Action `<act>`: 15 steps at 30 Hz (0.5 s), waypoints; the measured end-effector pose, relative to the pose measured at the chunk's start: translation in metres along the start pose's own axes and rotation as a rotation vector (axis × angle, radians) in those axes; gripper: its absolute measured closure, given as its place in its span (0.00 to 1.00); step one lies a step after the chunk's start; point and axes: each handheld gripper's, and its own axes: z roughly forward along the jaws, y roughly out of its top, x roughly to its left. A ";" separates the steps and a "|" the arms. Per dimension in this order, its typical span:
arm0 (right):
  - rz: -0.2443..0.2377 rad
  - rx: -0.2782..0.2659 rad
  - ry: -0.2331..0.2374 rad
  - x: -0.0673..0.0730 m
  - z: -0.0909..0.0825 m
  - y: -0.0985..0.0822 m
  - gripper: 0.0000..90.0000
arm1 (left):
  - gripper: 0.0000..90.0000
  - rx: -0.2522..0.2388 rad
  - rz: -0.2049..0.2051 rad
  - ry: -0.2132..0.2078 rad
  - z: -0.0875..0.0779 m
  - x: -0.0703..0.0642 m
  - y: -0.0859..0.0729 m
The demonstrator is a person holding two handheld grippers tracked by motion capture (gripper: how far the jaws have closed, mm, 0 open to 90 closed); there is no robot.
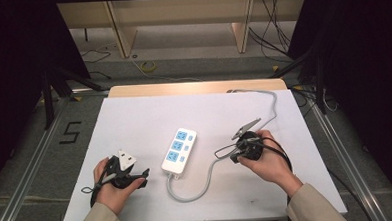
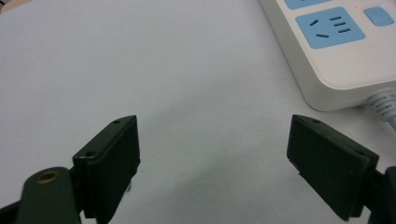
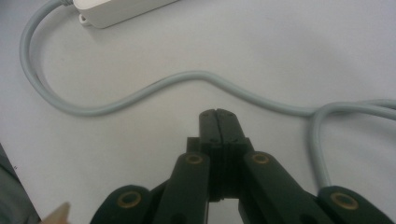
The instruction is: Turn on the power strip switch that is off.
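both hands parked by the power strip
left gripper low on table, jaws wide, empty; right gripper angled down near cable, pinched closed on nothing.

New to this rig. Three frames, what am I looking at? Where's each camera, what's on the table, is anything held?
There is no robot here: a person sits at a table covered in white and holds a hand-operated two-jaw gripper in each hand.

The high view looks down from above the person's side. The left gripper is at the lower left, the right gripper at the right, each in a hand with its cable trailing.

The other two pictures come from cameras riding on the grippers, looking along their black jaws. In the left gripper view the left gripper has its jaws wide apart over bare table. In the right gripper view the right gripper has its jaws pressed together with nothing between them.

On the table lies a white power strip with three blue sockets, and its grey cord loops toward the right gripper. Nothing is held.
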 end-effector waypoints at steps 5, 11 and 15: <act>-0.007 0.009 -0.002 0.001 0.002 0.006 1.00 | 0.19 -0.002 -0.003 0.000 0.001 0.000 0.000; -0.016 0.017 0.000 0.002 0.003 0.015 1.00 | 0.19 -0.003 -0.001 0.001 0.000 0.000 0.000; -0.018 0.018 0.002 0.003 0.003 0.018 1.00 | 0.19 -0.004 -0.003 0.002 0.000 0.000 0.000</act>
